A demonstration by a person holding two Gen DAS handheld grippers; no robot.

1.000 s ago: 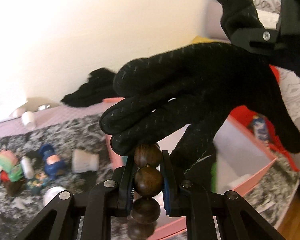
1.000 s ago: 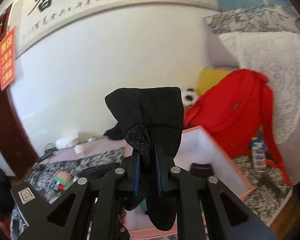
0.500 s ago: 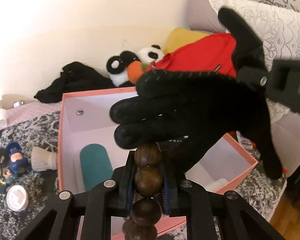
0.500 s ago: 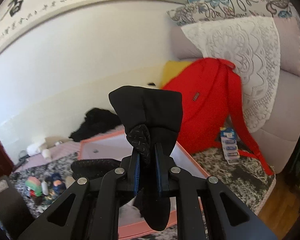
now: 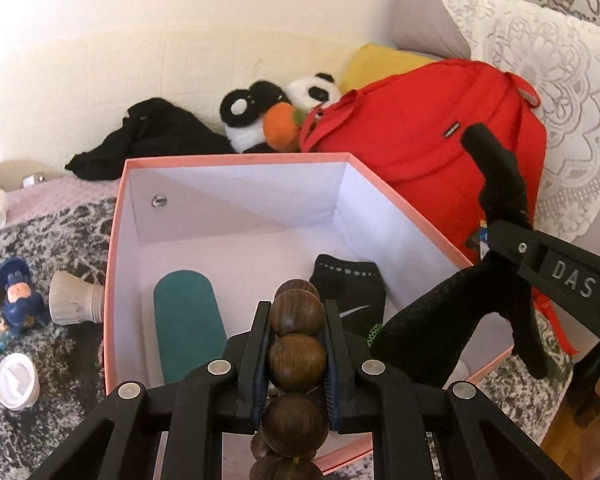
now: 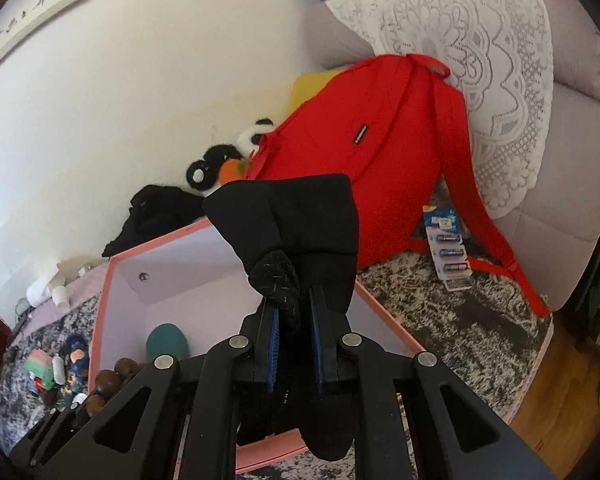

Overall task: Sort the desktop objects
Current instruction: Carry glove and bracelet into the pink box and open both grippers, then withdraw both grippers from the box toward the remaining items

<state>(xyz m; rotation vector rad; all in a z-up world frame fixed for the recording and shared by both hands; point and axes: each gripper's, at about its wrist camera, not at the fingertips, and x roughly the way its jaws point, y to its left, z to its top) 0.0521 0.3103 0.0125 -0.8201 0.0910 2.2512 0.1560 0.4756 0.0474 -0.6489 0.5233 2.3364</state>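
Note:
My left gripper [image 5: 297,322] is shut on a string of dark wooden beads [image 5: 297,354], held above the near side of an open pink box [image 5: 236,160] with a white inside. The beads also show in the right wrist view [image 6: 108,380]. My right gripper [image 6: 293,312] is shut on a black glove [image 6: 300,220], which hangs over the box's right side in the left wrist view [image 5: 440,320]. Inside the box lie a teal case [image 5: 186,328] and a black sock [image 5: 348,288].
A red backpack [image 5: 420,140], a panda plush [image 5: 276,116] and black cloth [image 5: 148,136] lie behind the box. Small toys, a white bulb [image 5: 72,298] and a white cap [image 5: 16,374] sit left on the patterned cover. A battery pack [image 6: 448,248] lies at the right.
Both grippers have come over the pink box. The glove has moved from in front of the left camera to its right side, so the box's inside now shows.

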